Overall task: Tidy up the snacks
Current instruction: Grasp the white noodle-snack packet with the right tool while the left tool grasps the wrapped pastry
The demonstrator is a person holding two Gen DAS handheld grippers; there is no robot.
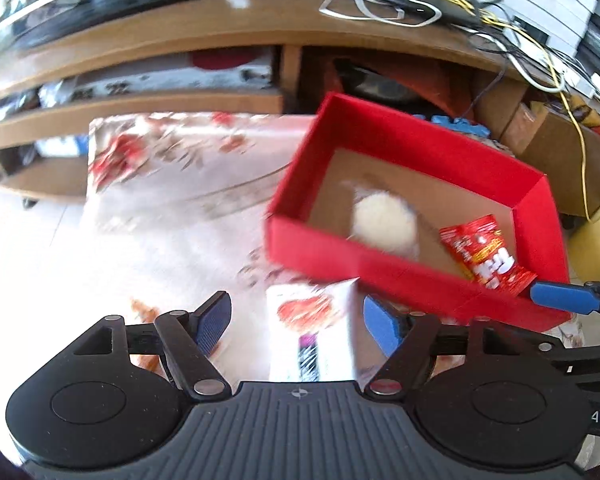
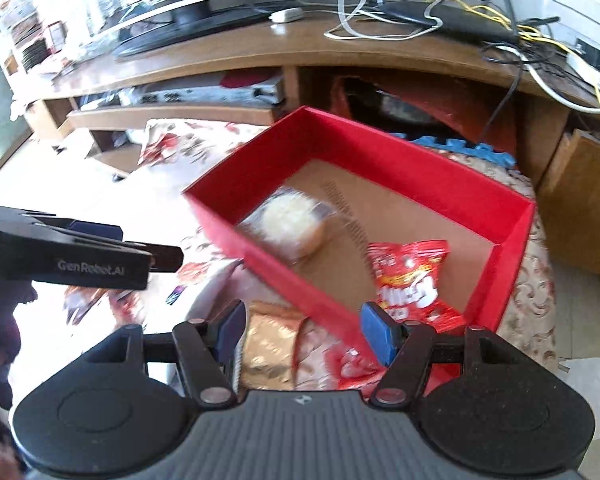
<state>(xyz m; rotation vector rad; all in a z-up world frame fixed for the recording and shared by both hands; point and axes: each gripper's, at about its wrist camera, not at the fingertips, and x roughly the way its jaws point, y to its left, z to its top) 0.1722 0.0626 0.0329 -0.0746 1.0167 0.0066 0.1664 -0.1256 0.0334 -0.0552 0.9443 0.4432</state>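
A red box (image 1: 400, 280) (image 2: 260, 236) sits on the patterned tablecloth. It holds a pale round wrapped cake (image 1: 384, 224) (image 2: 292, 220) and a red snack packet (image 1: 484, 252) (image 2: 412, 280). My left gripper (image 1: 296, 320) is open over a white and red snack packet (image 1: 312, 328) lying in front of the box. My right gripper (image 2: 304, 332) is open at the box's near wall, above a gold packet (image 2: 268, 344) and a red packet (image 2: 356, 368) on the cloth. One right finger (image 1: 560, 298) shows blue at the box's near corner in the left wrist view.
A wooden TV stand (image 1: 220, 32) (image 2: 340, 52) with cables and a screen runs behind the table. A cardboard box (image 1: 548, 140) stands at the right. The left gripper's body (image 2: 68, 256) is at the left of the right wrist view.
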